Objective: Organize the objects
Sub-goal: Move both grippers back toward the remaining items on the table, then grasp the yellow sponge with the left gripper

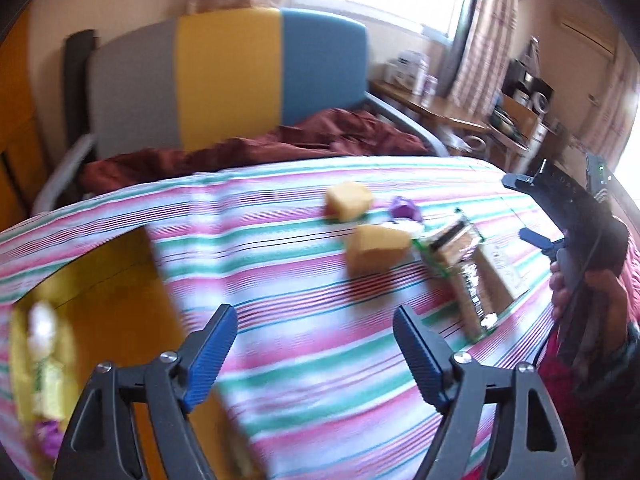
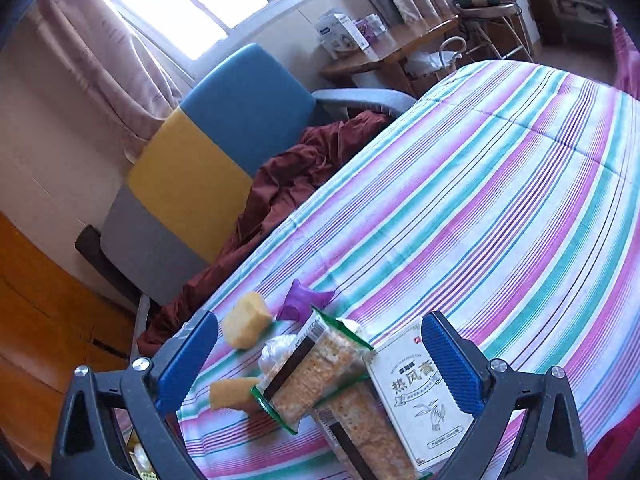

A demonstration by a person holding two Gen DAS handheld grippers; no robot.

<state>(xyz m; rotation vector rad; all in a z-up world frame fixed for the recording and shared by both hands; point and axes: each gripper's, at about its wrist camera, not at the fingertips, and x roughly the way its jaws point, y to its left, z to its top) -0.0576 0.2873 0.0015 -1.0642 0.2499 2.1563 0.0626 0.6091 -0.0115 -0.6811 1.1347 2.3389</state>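
Both wrist views look down closely at one striped bedspread point(image 1: 304, 360) (chair point(image 2: 224, 128) behind).

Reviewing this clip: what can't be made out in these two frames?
- Left wrist view: yellow container at lower left is motion-blurred; its contents are unreadable.
- Left wrist view: right gripper is seen side-on at the frame edge; jaw state is unclear.
- Right wrist view: lower cracker pack is cut off by the bottom edge.
- Both views: purple wrapper is partly hidden by the snacks.
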